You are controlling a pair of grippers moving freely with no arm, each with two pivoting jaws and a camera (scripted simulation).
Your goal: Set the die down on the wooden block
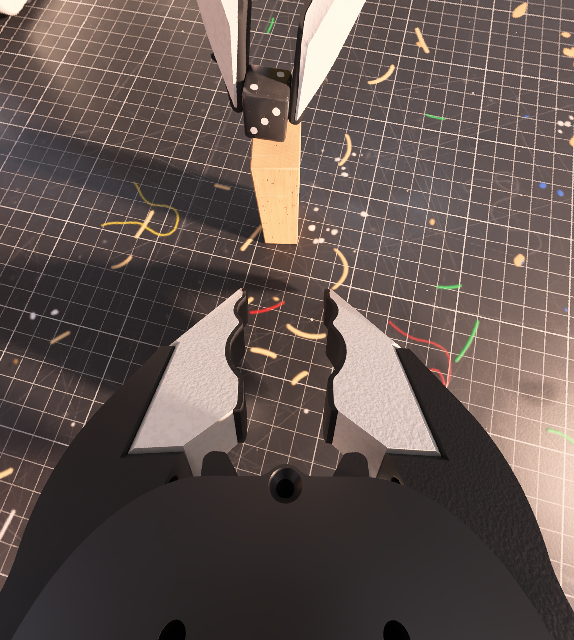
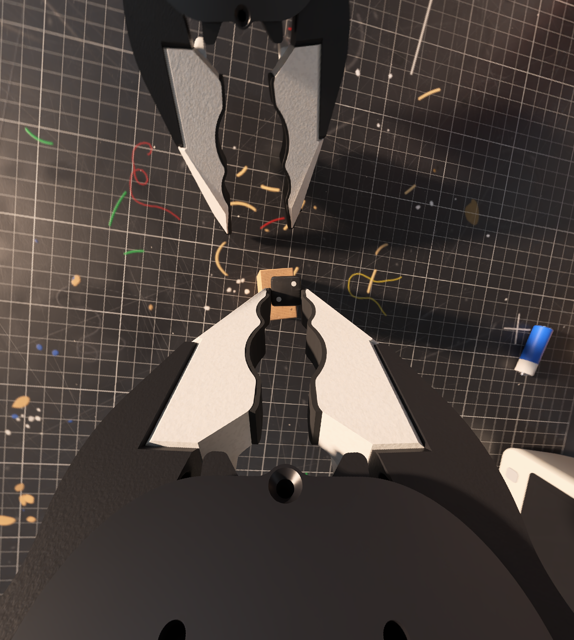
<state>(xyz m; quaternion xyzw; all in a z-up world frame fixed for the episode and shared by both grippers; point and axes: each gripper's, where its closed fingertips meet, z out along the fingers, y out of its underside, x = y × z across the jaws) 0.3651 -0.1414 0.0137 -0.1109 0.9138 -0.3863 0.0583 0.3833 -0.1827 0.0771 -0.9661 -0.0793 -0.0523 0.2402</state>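
Left wrist view, near to far. The left gripper (image 1: 283, 294) hovers over the tabletop (image 1: 71, 156), a dark cutting mat with a pale grid and flecks of coloured paint; its fingers stand apart with nothing between them. Just beyond its tips the wooden block (image 1: 276, 194) stands upright on the mat. At the block's top the die (image 1: 266, 104), black with white pips, sits clamped between the fingertips of the right gripper (image 1: 266, 107), which reaches down from the far edge. The die's lower face lies at the block's top edge; whether the two touch cannot be told.

Right wrist view, near to far. A white, boxy object (image 2: 555, 474) occupies the near right corner. Farther out at the right, a blue and white cylinder (image 2: 534, 349) lies on the mat, well apart from the block. At centre, the right gripper (image 2: 285, 294) is closed on the die (image 2: 285, 289), directly over the block (image 2: 266, 278), of which only the top face and part of one side show. Beyond it the left gripper (image 2: 259, 230) points back toward the block, fingers parted and empty.
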